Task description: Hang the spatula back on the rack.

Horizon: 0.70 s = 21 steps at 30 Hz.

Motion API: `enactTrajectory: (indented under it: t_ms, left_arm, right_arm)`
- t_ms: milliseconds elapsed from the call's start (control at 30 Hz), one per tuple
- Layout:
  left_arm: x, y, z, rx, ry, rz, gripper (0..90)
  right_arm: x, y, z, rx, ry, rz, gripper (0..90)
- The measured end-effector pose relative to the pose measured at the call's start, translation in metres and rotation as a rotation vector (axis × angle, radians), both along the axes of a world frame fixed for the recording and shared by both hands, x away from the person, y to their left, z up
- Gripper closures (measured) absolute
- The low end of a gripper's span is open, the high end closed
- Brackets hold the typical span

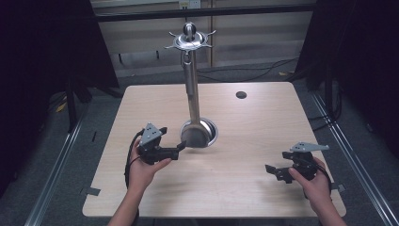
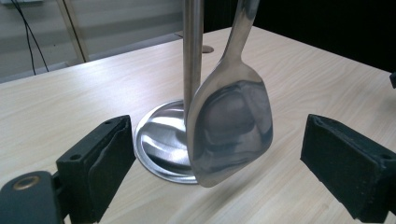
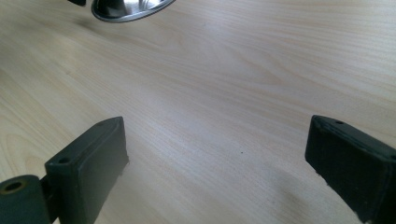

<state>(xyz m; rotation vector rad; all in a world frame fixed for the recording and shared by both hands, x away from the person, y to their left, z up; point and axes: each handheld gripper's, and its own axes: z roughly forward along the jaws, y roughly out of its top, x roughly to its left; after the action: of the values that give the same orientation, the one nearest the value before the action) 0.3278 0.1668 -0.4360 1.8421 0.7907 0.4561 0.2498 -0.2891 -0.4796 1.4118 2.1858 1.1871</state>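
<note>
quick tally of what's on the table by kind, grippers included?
Metal utensil stand: 1
Metal spatula hanging from it: 1
Handheld grippers: 2, left gripper and right gripper, both with fingers open
Total: 4

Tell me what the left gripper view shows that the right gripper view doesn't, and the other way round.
Left gripper view alone: a shiny metal spatula hanging beside the stand's upright pole, its blade between the open jaws of the left gripper, and a round hole in the table farther off.
Right gripper view alone: little of its own, the right gripper with jaws open over bare wood.
Both: the light wooden table and the stand's round metal base, which the right gripper view catches at its top edge.
</note>
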Motion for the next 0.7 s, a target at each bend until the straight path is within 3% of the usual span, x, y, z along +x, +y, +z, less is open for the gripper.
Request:
enactTrajectory:
  t_ms: [233,700]
  left_arm:
    - [-0.002,0.004,-0.009,0.026,0.015,-0.005,9.4]
    - [-0.003,0.005,-0.025,0.039,0.03,-0.02,9.0]
  right_arm:
    - [0.0,0.0,0.0,-0.001,-0.001,-0.001,5.2]
    - [-0.001,-0.001,0.001,-0.002,-0.003,0.001,5.2]
